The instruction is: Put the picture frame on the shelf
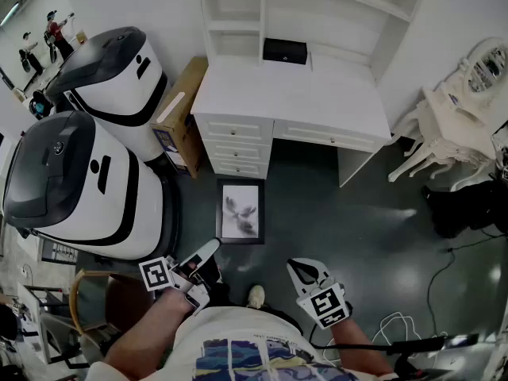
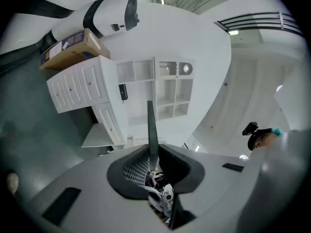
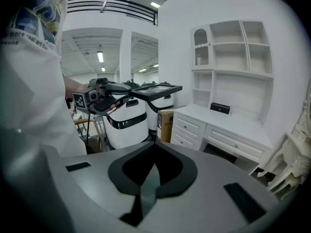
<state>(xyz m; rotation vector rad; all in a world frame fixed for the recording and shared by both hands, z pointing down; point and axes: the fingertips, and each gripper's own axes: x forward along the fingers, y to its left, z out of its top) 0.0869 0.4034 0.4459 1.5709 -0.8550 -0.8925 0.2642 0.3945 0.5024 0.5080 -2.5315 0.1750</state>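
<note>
A black picture frame (image 1: 240,211) holding a pale plant print lies flat on the dark floor, just in front of the white desk's drawers (image 1: 236,145). The desk (image 1: 294,94) carries a white shelf unit (image 1: 238,14) with open compartments; the shelf unit (image 3: 233,57) also shows in the right gripper view. My left gripper (image 1: 205,256) hangs near my body, below and left of the frame, shut on nothing (image 2: 149,108). My right gripper (image 1: 305,271) hangs below and right of the frame, also shut and empty (image 3: 153,169). Neither gripper view shows the frame.
A small black box (image 1: 284,51) sits at the back of the desk top. Two large white-and-black machines (image 1: 79,181) (image 1: 119,74) and a cardboard box (image 1: 181,113) crowd the left. A white ornate chair (image 1: 452,125) stands right; cables (image 1: 444,252) lie on the floor.
</note>
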